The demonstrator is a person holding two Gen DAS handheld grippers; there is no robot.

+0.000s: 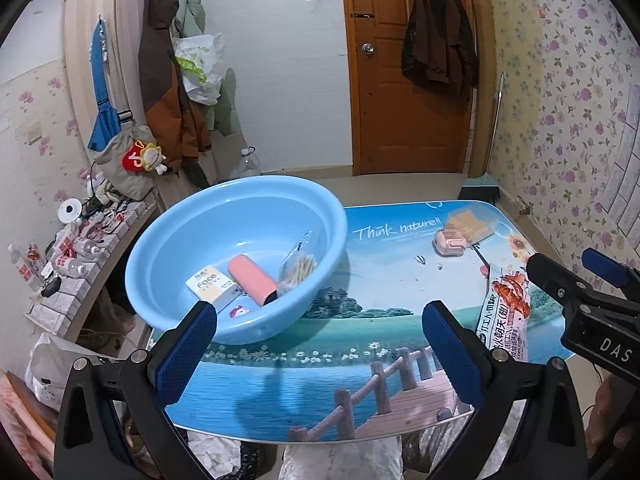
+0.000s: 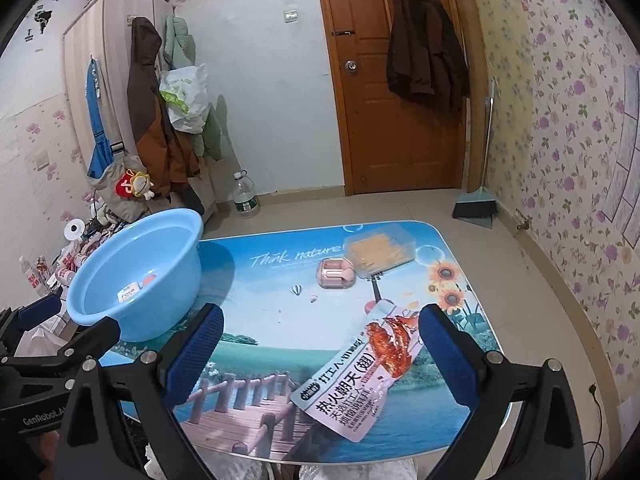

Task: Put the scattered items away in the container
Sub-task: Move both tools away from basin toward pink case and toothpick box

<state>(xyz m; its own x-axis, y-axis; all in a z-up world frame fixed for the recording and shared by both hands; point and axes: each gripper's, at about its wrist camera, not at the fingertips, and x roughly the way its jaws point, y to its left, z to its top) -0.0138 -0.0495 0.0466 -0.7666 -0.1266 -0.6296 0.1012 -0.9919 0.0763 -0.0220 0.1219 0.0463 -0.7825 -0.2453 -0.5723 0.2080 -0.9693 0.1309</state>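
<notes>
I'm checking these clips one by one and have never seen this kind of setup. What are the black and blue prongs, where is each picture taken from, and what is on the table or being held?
There is no robot here. A person holds a two-finger clamp tool in each hand, and a camera on each looks forward along its blue-padded fingers. One picture comes from the left gripper, the other from the right gripper. Both are open and hold nothing.

On the scenery-printed table stands a light blue plastic basin, already holding a white tissue pack, a pink cylinder and a clear bag of cotton swabs.

Outside the basin lie a pink-and-white snack packet between the right gripper's fingers, a small pink case and a clear box of yellowish sticks.
</notes>
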